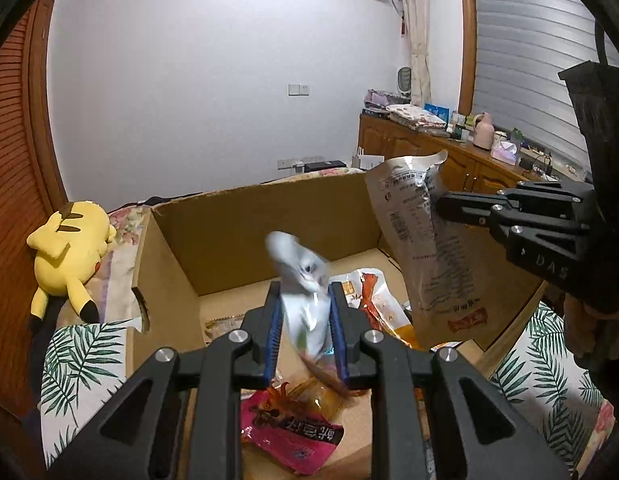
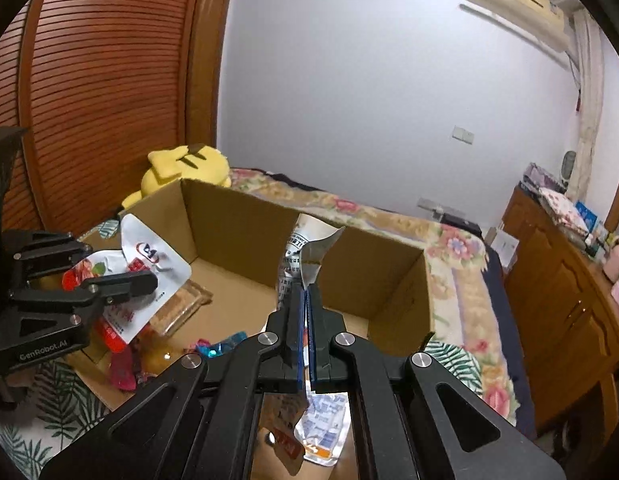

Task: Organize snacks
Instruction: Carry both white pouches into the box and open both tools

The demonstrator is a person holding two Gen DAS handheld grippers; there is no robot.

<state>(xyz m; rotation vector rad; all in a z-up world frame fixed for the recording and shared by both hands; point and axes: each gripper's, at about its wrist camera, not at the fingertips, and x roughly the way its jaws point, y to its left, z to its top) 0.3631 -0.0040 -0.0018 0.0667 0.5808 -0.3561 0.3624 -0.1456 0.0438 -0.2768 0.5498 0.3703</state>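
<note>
An open cardboard box sits on the bed; it also shows in the right wrist view. Several snack packets lie on its floor, among them a pink packet and an orange-red one. My left gripper is shut on a white and red snack pouch, held above the box; the pouch also shows in the right wrist view. My right gripper is shut on a silver printed snack bag, hanging over the box's right side in the left wrist view.
A yellow plush toy lies left of the box by the wooden slatted door. A leaf-print cloth covers the near bed. A wooden cabinet with clutter stands at the right.
</note>
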